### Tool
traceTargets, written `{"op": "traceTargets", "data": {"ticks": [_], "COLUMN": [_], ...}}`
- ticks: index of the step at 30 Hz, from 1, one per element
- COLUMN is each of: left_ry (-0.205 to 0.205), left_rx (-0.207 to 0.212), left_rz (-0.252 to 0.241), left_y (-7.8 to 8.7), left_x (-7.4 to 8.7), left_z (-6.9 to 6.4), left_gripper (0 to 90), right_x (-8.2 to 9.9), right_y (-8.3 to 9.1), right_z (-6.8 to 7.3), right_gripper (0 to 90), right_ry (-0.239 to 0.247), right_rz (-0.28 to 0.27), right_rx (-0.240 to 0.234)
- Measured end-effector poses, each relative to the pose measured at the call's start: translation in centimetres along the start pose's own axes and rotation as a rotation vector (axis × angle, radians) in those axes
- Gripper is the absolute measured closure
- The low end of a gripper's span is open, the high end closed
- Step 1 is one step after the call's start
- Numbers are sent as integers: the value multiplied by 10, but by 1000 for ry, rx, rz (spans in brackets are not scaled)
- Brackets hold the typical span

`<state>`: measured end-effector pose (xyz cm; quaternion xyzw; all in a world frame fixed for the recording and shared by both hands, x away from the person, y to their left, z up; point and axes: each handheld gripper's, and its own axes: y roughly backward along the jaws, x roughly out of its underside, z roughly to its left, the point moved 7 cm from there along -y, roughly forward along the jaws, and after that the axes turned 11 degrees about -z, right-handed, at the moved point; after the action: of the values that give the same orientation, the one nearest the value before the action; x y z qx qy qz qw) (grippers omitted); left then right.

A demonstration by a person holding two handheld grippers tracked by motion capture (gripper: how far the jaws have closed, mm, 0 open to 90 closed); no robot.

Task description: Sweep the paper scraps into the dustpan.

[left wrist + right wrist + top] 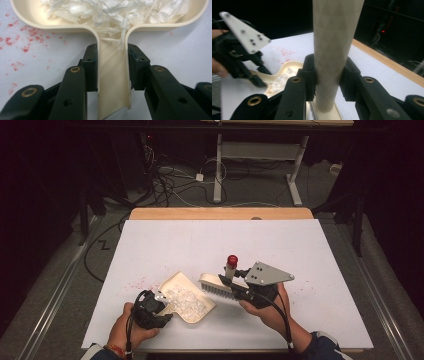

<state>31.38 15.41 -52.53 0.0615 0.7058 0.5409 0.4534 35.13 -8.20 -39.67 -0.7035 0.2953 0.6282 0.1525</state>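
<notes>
A cream dustpan (199,312) lies on the white table sheet (215,240), holding a heap of white shredded bits (186,300). My left gripper (162,301) is shut on the pan's handle. In the left gripper view the handle (112,75) sits between the jaws of the left gripper (113,57), with the shreds (112,12) just ahead. A cream brush (216,285) with pale bristles rests by the pan's far edge, its red-tipped handle (232,261) sticking up. My right gripper (231,280) is shut on that handle (334,37), and the right gripper (329,67) looks down at the dustpan (284,67).
Red specks (137,282) (25,47) are scattered on the sheet left of the pan. The wooden table edge (220,213) runs along the far side. Beyond it are a white desk frame (260,155) and floor cables (175,185).
</notes>
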Motion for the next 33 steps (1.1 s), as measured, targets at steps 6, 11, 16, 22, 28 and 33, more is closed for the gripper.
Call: {"op": "traceTargets", "data": {"ticks": [6, 11, 16, 22, 28, 33], "left_ry": [-3, -1, 7, 10, 13, 11], "left_rx": [2, 2, 2, 7, 3, 1], "left_rz": [-1, -2, -6, -10, -9, -8], "left_y": [0, 0, 0, 0, -1, -1], "left_x": [0, 0, 0, 0, 0, -1], "left_z": [1, 1, 0, 1, 1, 0], "left_gripper": [634, 634, 634, 634, 634, 634], "right_x": [18, 25, 21, 10, 4, 14], "right_y": [-13, -30, -37, -29, -23, -28], "right_z": [-8, 14, 31, 31, 13, 4], "right_gripper": [704, 704, 704, 704, 704, 704], "right_ry": [49, 80, 48, 4, 22, 18], "right_rz": [47, 67, 51, 17, -3, 13], "right_rx": [76, 42, -25, -59, 5, 45]}}
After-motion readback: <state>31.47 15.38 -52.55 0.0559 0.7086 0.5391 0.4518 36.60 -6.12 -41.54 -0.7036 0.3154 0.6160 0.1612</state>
